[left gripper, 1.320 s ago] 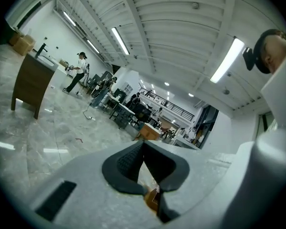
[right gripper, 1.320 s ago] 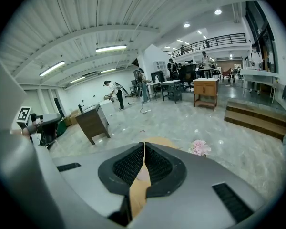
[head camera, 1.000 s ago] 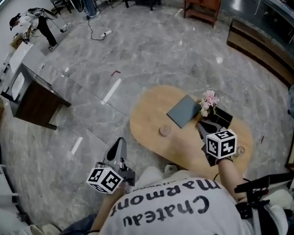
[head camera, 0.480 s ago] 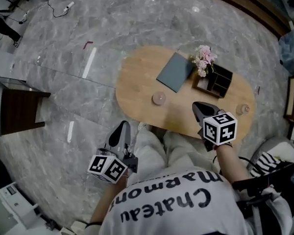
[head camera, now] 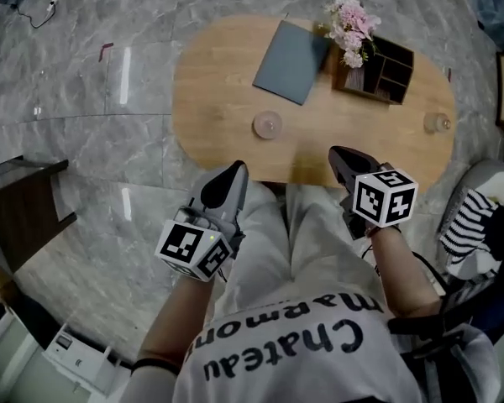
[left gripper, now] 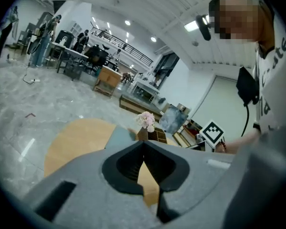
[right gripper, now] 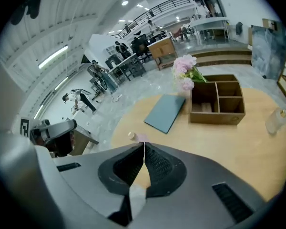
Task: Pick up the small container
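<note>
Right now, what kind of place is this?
Probably a big open hall, maybe an office lobby or workshop: shiny marble floor, an oval wooden table with pink flowers, and far-off desks below a balcony railing.

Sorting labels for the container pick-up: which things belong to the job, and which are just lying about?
Job: small round container, left tool, right tool (both shut, empty).
Lying about: grey folder, pink flowers, wooden organiser, clear glass.
</note>
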A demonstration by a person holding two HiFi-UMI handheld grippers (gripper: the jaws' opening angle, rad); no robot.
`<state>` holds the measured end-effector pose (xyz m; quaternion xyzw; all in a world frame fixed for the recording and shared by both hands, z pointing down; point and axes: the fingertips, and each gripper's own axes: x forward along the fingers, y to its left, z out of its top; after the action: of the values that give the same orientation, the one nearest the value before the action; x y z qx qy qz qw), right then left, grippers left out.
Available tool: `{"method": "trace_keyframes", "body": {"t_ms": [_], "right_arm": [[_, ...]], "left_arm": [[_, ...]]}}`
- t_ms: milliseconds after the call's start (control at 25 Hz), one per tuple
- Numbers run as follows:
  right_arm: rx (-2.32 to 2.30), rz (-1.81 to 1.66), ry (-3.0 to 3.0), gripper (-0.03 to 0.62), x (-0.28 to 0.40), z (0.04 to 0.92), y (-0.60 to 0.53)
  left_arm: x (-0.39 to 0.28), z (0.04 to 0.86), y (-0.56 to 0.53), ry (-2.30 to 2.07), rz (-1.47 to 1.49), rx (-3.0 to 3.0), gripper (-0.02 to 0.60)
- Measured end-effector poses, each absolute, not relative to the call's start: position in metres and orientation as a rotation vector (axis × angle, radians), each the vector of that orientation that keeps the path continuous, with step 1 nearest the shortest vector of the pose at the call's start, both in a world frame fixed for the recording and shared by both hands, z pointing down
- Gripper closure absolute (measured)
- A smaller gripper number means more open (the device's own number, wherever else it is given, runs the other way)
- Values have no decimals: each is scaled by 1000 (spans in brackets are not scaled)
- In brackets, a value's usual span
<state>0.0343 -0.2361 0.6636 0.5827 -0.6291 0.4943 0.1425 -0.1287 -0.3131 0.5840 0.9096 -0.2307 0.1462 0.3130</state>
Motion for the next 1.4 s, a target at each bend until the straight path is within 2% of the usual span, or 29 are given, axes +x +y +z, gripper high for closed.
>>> {"method": "trace_keyframes", "body": {"t_ms": [400, 640, 760, 1000, 1320, 1400], "right_arm": [[1773, 1533, -1732, 580, 47, 731, -228], [1783, 1565, -1708, 580, 58, 768, -220], [1788, 1555, -1729, 580, 59, 778, -221], [1800, 1542, -1750, 580, 65, 796, -214], [1827, 1488, -1866, 580, 76, 801, -231], [1816, 1479, -1883, 580, 77, 804, -234]], "left_arm": [[-99, 690, -331, -533, 515, 2401, 566], [-83, 725, -337, -531, 527, 2489, 559], [-74, 730, -338, -494, 486, 2541, 460], [-55, 744, -325, -347, 631, 2745, 350], [-37, 766, -319, -284, 714, 2896, 342], [-36, 772, -319, -286, 735, 2915, 367]]}}
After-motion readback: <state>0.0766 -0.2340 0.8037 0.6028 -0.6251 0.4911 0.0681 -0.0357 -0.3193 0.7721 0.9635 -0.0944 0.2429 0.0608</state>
